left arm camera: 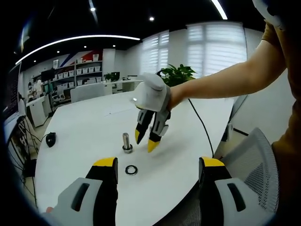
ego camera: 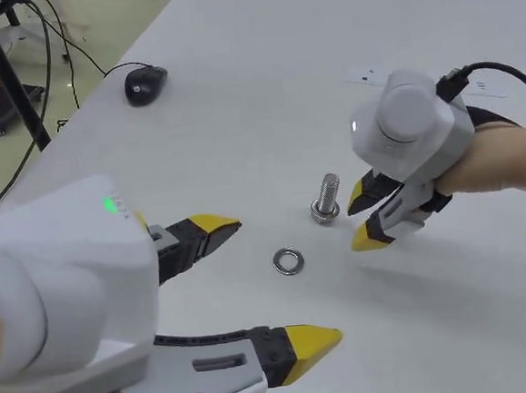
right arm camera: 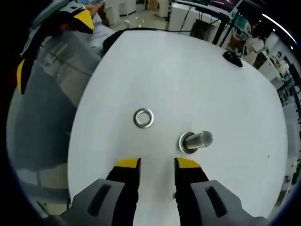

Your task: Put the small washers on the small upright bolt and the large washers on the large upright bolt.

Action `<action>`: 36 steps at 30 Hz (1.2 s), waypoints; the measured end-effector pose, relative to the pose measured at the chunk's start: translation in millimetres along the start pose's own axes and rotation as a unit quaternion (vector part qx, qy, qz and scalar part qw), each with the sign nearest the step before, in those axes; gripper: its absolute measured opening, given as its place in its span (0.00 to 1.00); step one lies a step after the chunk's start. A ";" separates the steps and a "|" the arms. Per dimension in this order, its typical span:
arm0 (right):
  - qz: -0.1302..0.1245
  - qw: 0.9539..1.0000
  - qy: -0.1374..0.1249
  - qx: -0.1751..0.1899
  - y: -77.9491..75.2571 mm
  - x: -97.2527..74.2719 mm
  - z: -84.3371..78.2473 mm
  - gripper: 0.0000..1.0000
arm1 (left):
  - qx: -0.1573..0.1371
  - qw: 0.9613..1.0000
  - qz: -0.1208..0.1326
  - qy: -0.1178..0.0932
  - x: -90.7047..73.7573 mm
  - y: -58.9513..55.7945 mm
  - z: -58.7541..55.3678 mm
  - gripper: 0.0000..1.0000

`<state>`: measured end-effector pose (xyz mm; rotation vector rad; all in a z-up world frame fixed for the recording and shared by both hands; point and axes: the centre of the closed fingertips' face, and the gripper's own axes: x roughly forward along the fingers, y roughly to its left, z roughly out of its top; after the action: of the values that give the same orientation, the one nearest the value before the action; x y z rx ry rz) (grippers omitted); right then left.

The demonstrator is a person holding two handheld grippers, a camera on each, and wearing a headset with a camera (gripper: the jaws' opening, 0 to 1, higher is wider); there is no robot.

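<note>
Upright bolt (ego camera: 326,196) stands mid-desk (ego camera: 264,96). One washer (ego camera: 288,261) lies flat near the bolt, on the side toward the left gripper (ego camera: 279,280), whose fingers are spread wide, empty. Just beside the bolt, opposite side: right gripper (ego camera: 363,214), fingers narrowly apart, empty.
</note>
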<state>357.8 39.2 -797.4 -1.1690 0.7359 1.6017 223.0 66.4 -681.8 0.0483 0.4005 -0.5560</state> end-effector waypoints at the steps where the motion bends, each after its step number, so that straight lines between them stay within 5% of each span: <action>1: 0.002 1.000 -0.001 0.000 4.3 0.6 1.5 0.29 | 0.000 1.000 0.001 -0.001 -0.6 -0.3 0.2 0.69; 12: 0.025 1.000 -0.012 -0.003 26.3 19.3 23.8 0.30 | 0.000 1.000 0.007 -0.009 -4.7 0.7 4.0 0.69; 25: 0.049 0.999 -0.010 -0.017 25.2 45.9 44.0 0.33 | -0.003 1.000 0.009 -0.010 -4.5 7.0 3.4 0.69; 36: 0.054 0.998 -0.006 -0.045 24.0 49.5 54.8 0.31 | -0.008 1.000 0.012 -0.016 -4.3 9.7 5.1 0.69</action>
<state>314.1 96.6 -825.9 -1.2001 0.7375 1.7458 226.6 76.1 -676.0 0.0281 0.3726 -0.5288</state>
